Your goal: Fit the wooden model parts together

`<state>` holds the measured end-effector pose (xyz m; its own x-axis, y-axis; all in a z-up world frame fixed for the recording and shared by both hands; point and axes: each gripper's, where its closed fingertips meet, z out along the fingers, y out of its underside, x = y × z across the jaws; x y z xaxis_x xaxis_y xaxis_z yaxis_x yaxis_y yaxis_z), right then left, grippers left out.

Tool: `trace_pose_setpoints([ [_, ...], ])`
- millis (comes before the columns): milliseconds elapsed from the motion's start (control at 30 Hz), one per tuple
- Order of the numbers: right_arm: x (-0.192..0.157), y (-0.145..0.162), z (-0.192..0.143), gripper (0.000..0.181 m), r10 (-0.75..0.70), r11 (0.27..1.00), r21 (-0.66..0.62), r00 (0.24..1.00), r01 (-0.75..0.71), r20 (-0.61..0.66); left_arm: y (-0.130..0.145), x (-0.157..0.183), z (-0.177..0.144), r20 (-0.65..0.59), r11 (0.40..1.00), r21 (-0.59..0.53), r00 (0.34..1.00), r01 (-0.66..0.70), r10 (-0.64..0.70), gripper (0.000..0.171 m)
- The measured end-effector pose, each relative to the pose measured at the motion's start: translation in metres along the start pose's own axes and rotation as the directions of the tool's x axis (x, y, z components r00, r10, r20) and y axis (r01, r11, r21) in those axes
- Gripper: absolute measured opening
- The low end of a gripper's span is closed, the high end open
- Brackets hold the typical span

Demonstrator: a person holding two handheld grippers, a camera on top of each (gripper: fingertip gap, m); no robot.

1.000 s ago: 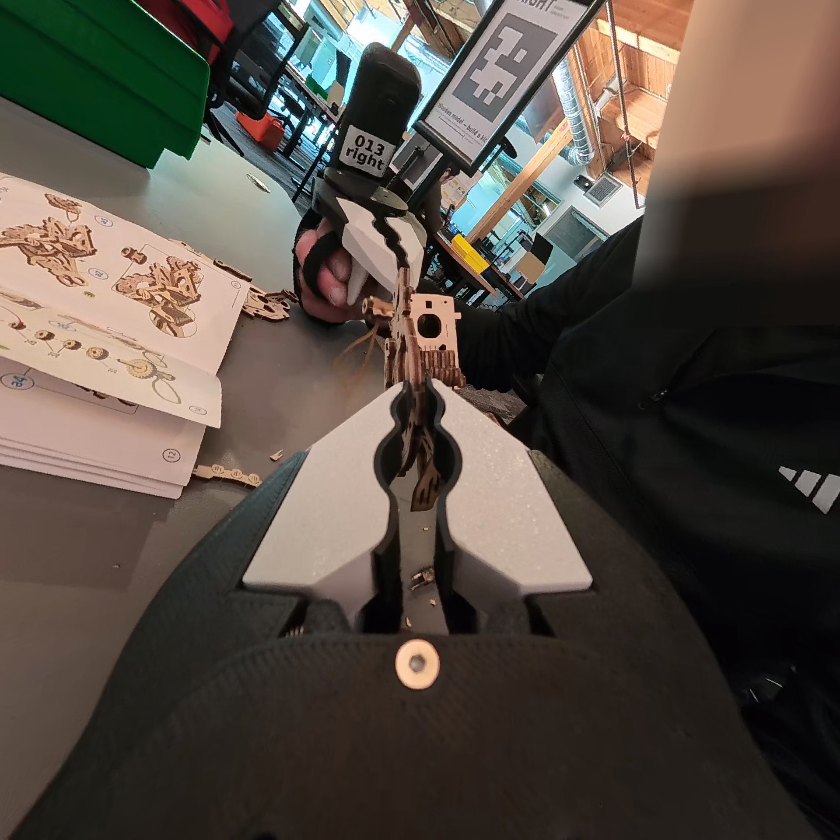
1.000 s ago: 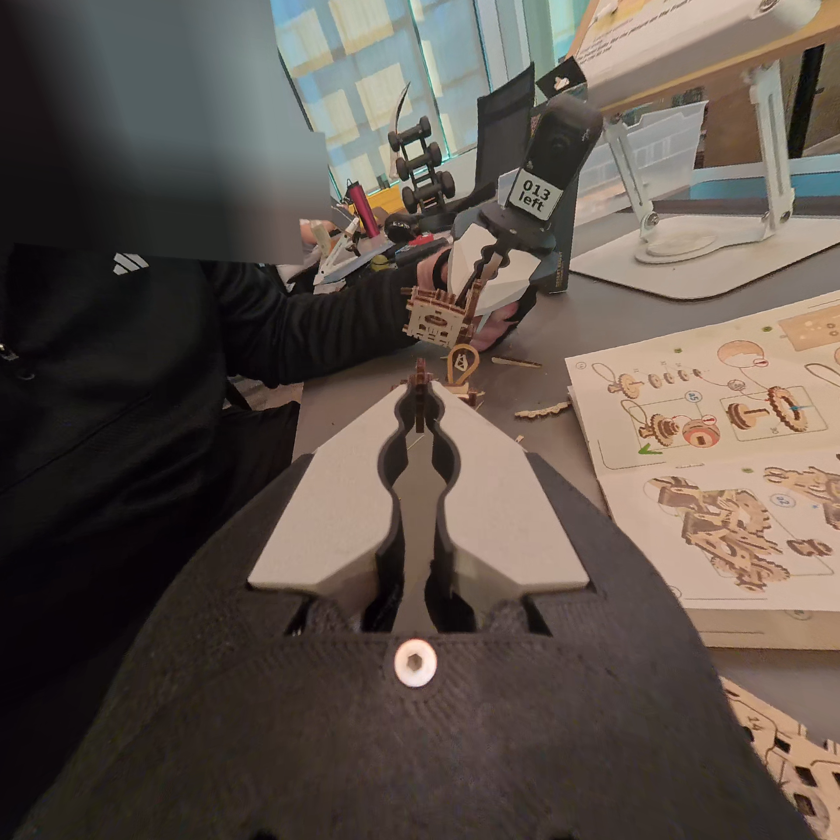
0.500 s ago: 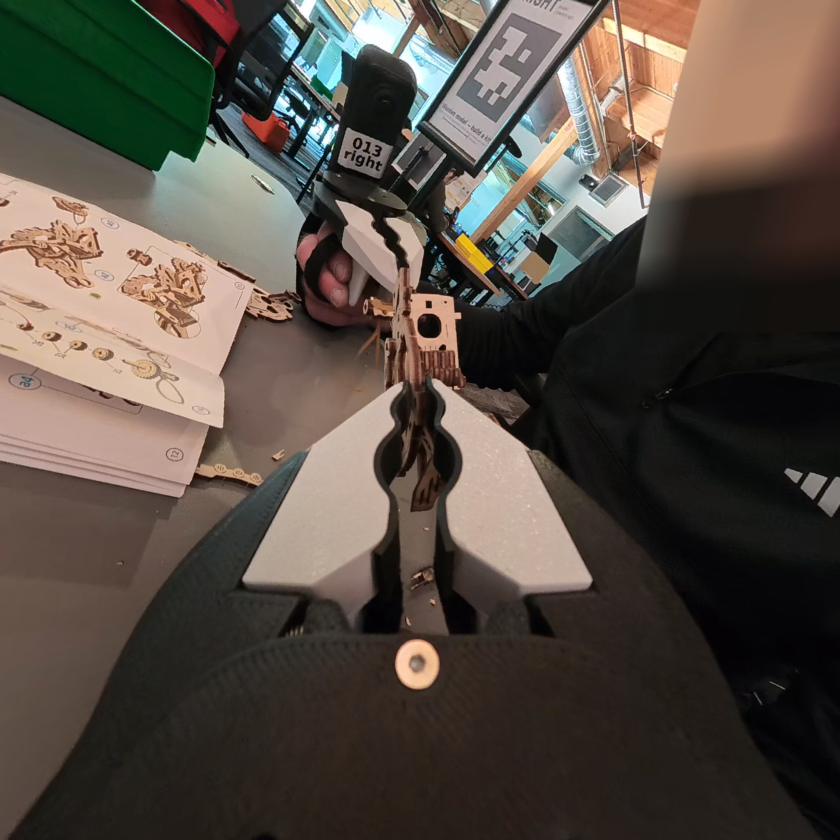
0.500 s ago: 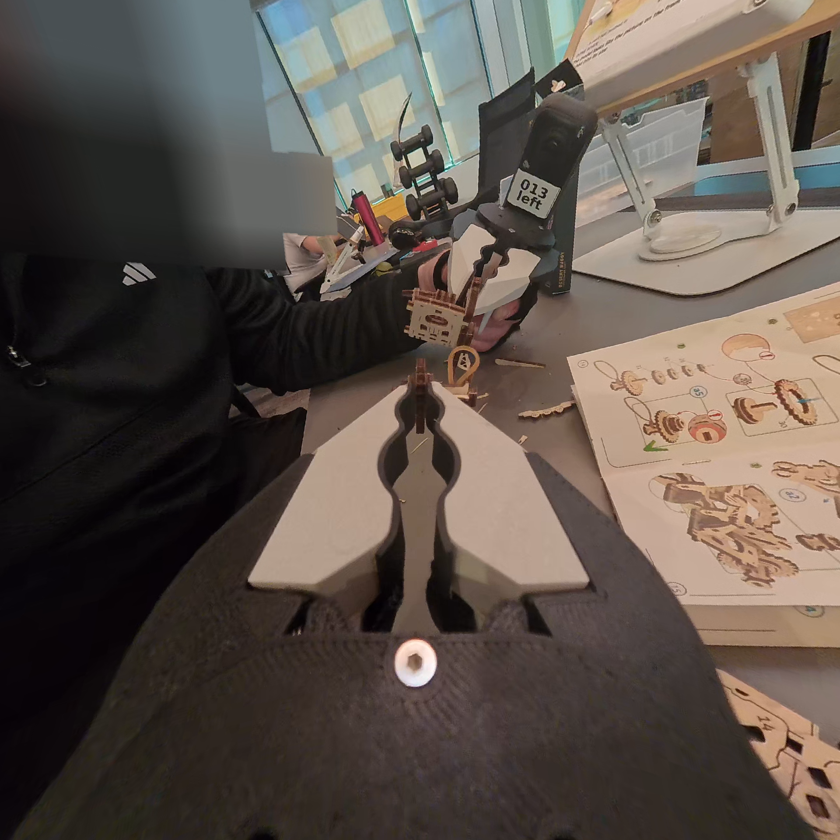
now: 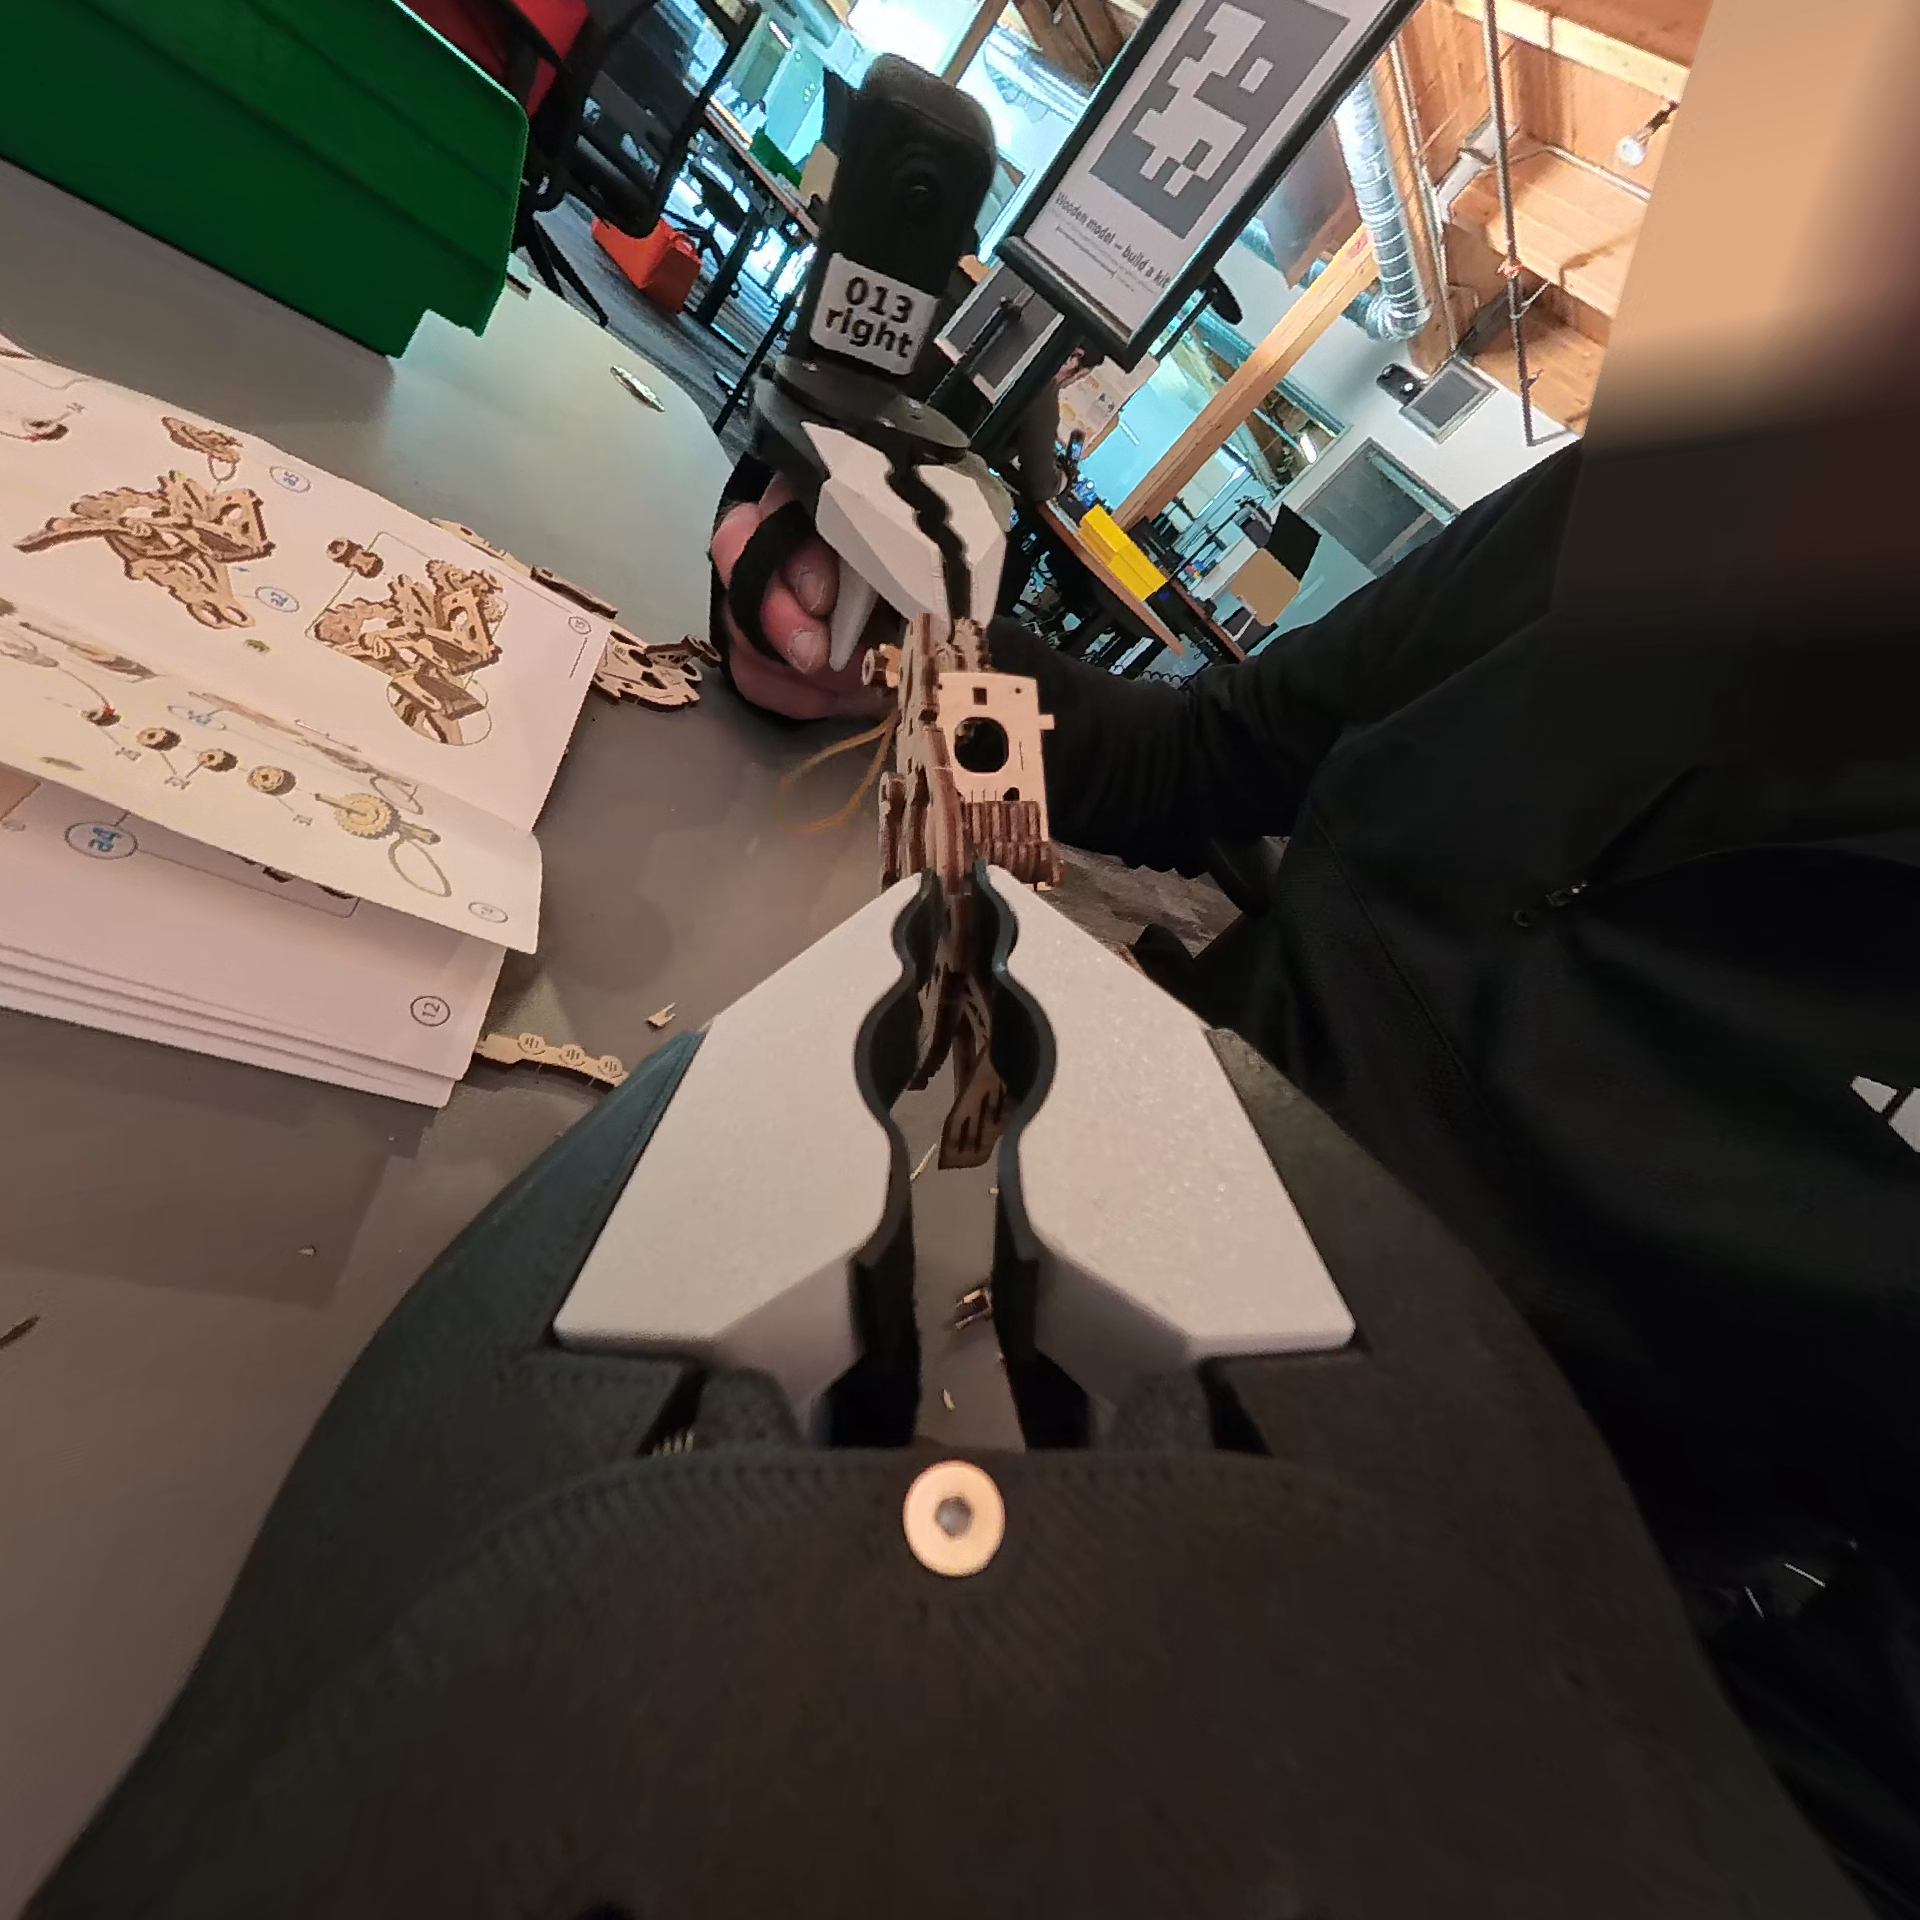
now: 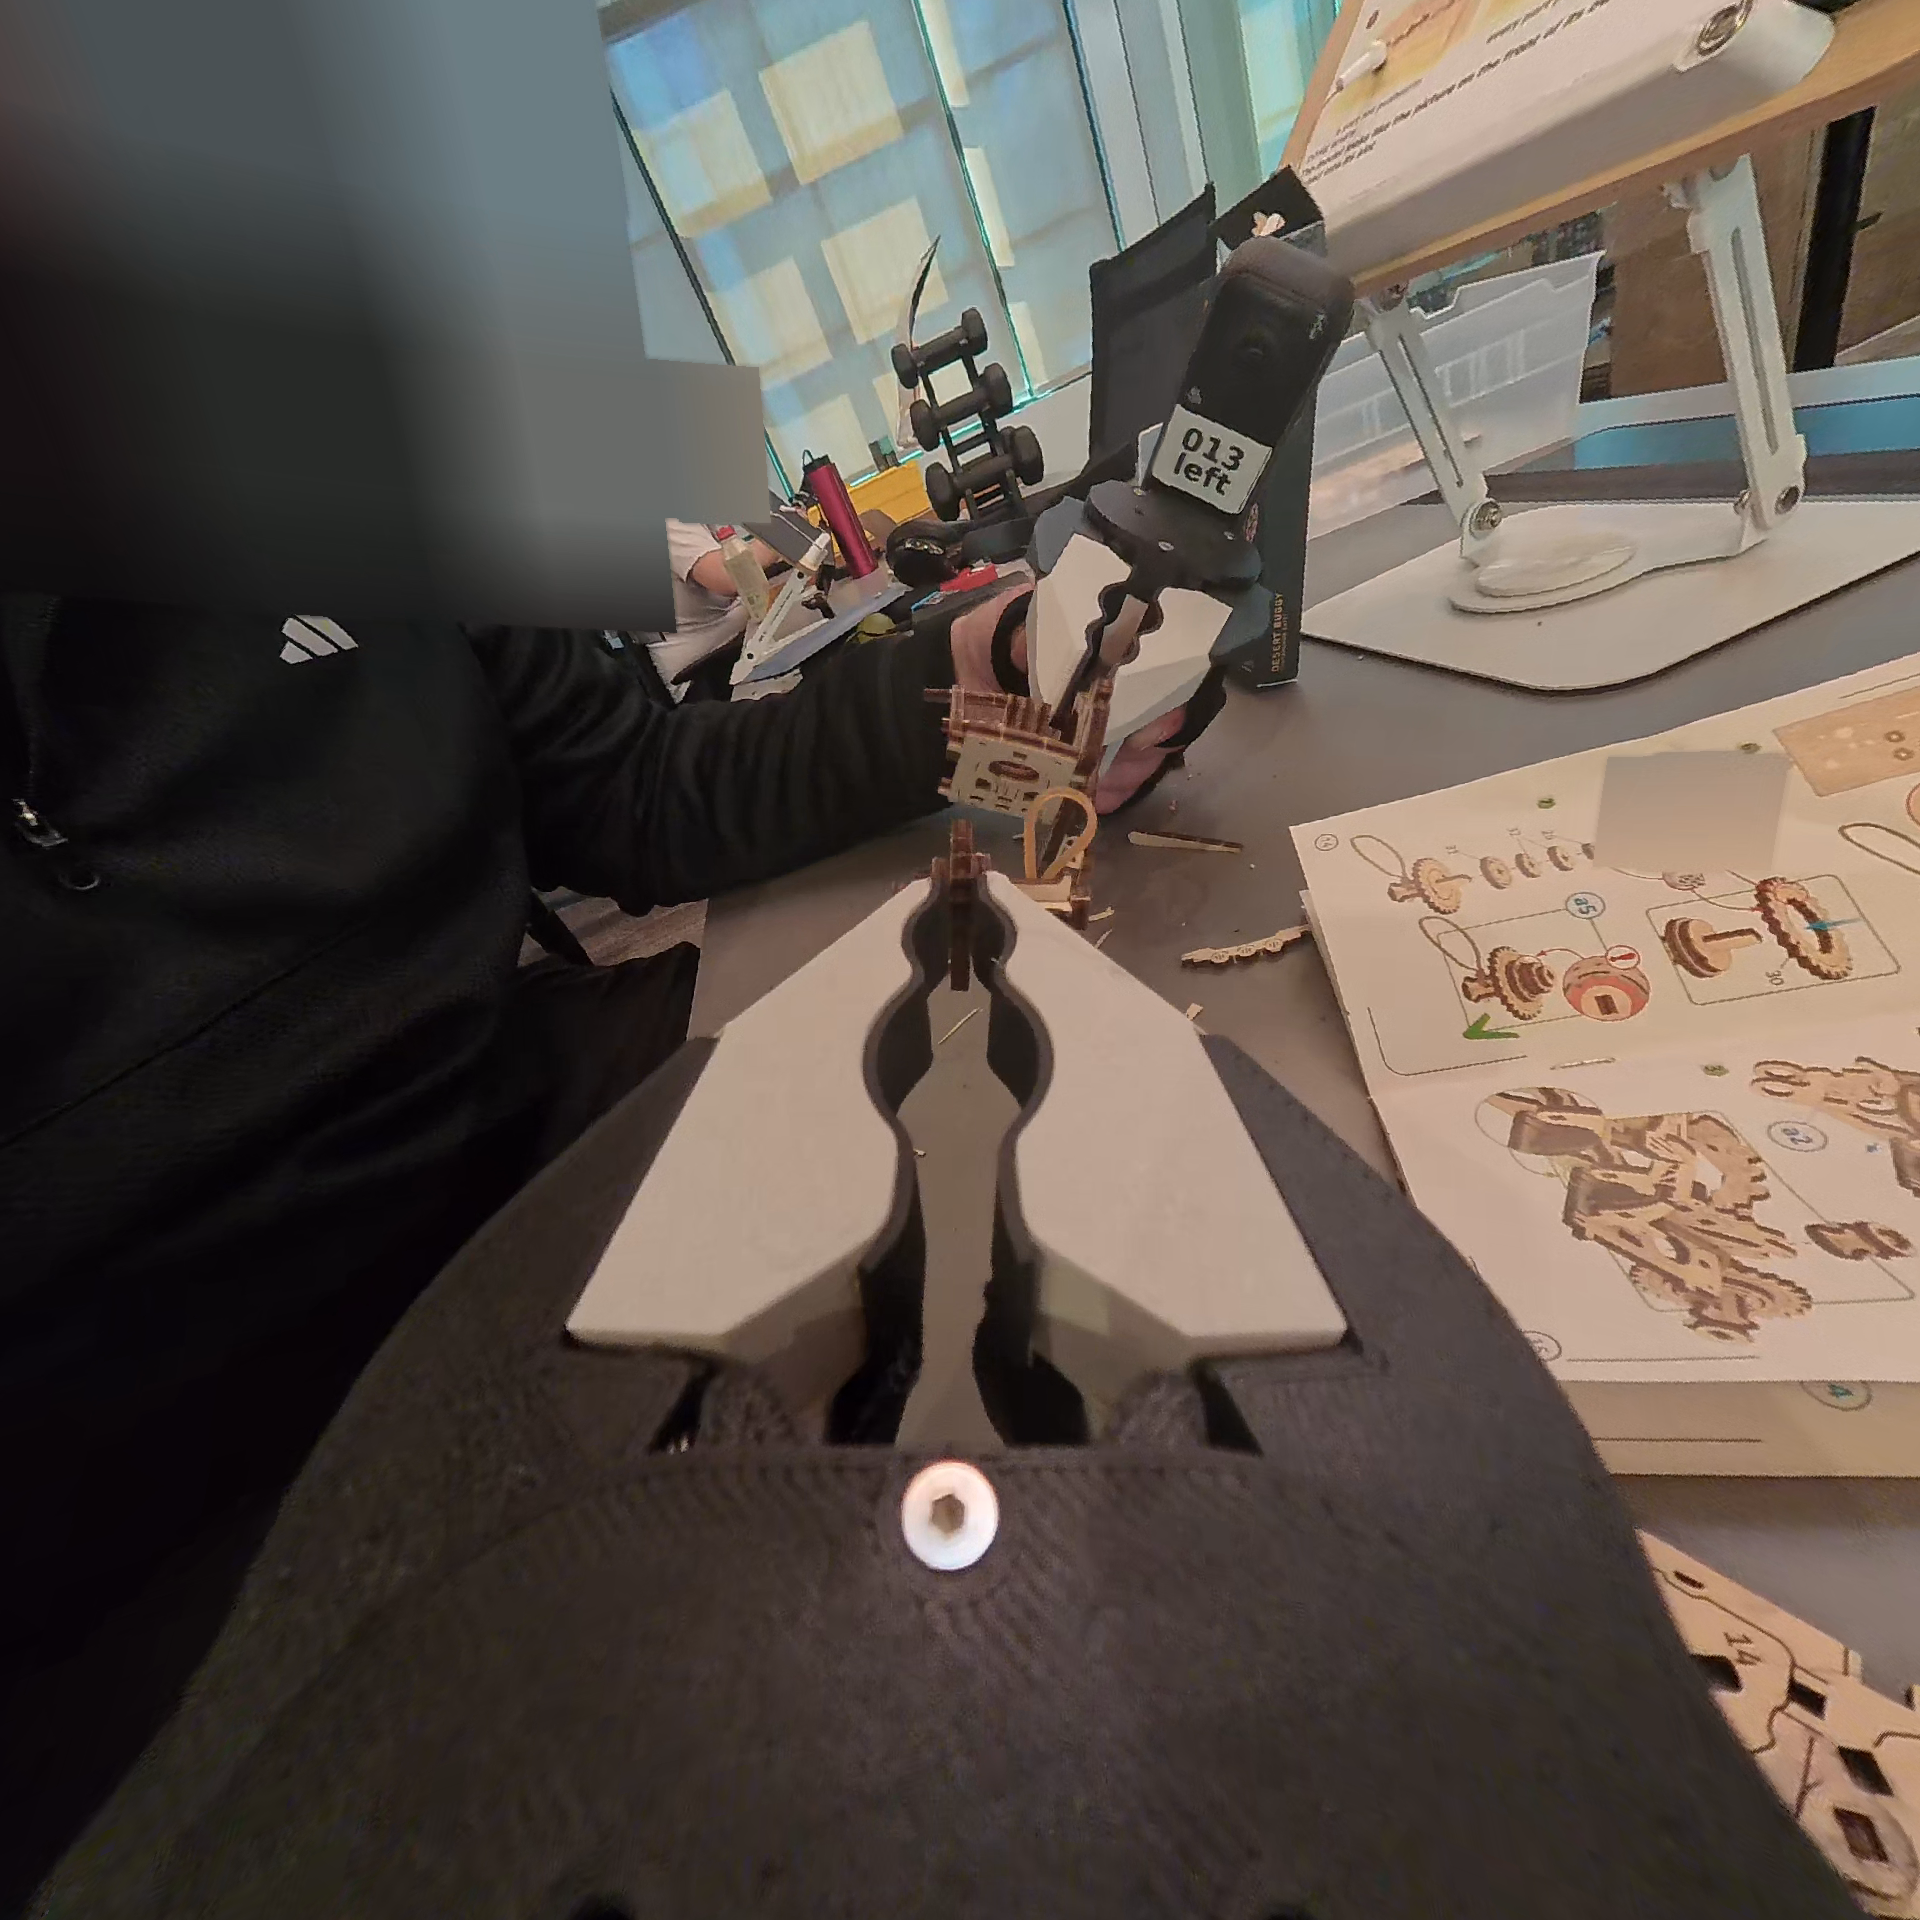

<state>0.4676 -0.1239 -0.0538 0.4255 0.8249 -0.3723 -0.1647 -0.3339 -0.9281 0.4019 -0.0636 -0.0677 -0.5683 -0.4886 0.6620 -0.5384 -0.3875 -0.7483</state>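
My left gripper [image 5: 954,883] is shut on a partly built wooden model [image 5: 971,774] with a toothed edge and a holed side plate, held above the grey table [image 5: 644,862]. It also shows farther off in the right wrist view [image 6: 1091,665], gripping that model [image 6: 1003,769]. My right gripper [image 6: 958,883] is shut on a small dark wooden part [image 6: 958,914] just below the model. In the left wrist view the right gripper [image 5: 951,613] meets the model's far end from above. A rubber band loop [image 6: 1060,831] hangs by the model.
An open instruction booklet [image 5: 260,644] [image 6: 1610,1039] lies on the table. Loose wooden pieces [image 5: 644,665] and a wooden strip [image 5: 551,1055] lie near it. A green bin [image 5: 260,156], a white stand [image 6: 1558,520] and a punched wooden sheet [image 6: 1818,1714] are around. A person in a black jacket [image 5: 1558,935] sits close. Some 10 cm of space lies between my two pairs of fingers.
The right gripper with its small part has edged slightly closer to the model held by the left gripper. Both grips are unchanged.
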Motion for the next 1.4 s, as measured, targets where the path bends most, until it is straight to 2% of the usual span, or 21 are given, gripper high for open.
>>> trace_pose_setpoints([
  [267,-0.007,-0.005,0.0,0.0,-0.103,0.992,-0.075,0.993,0.099,-0.051,0.006,-0.009,-0.001,0.06,0.999,-0.04,0.998,0.006,-0.004,0.003],
  [467,-0.012,-0.004,0.011,0.0,-0.267,0.92,-0.324,0.958,0.222,-0.102,0.013,-0.014,0.003,0.108,0.996,-0.091,0.994,0.004,0.006,0.003],
  [633,-0.018,-0.002,0.027,0.0,-0.335,0.856,-0.443,0.939,0.267,-0.082,0.015,-0.017,0.004,0.151,0.993,-0.121,0.988,-0.012,0.031,0.003],
  [833,-0.018,0.006,0.033,0.0,-0.343,0.806,-0.534,0.936,0.254,-0.072,0.026,-0.025,0.007,0.262,0.967,-0.25,0.957,-0.056,0.124,0.003],
  [1000,-0.012,0.022,0.035,0.0,-0.337,0.757,-0.615,0.938,0.222,-0.076,0.031,-0.025,0.013,0.301,0.944,-0.321,0.937,-0.072,0.174,0.004],
  [1233,-0.014,0.028,0.053,0.0,-0.307,0.742,-0.634,0.951,0.216,-0.034,0.035,-0.023,0.021,0.319,0.922,-0.377,0.921,-0.092,0.222,0.004],
  [1400,-0.012,0.035,0.059,0.0,-0.316,0.701,-0.679,0.949,0.216,-0.024,0.036,-0.022,0.022,0.322,0.916,-0.391,0.918,-0.093,0.23,0.004],
])
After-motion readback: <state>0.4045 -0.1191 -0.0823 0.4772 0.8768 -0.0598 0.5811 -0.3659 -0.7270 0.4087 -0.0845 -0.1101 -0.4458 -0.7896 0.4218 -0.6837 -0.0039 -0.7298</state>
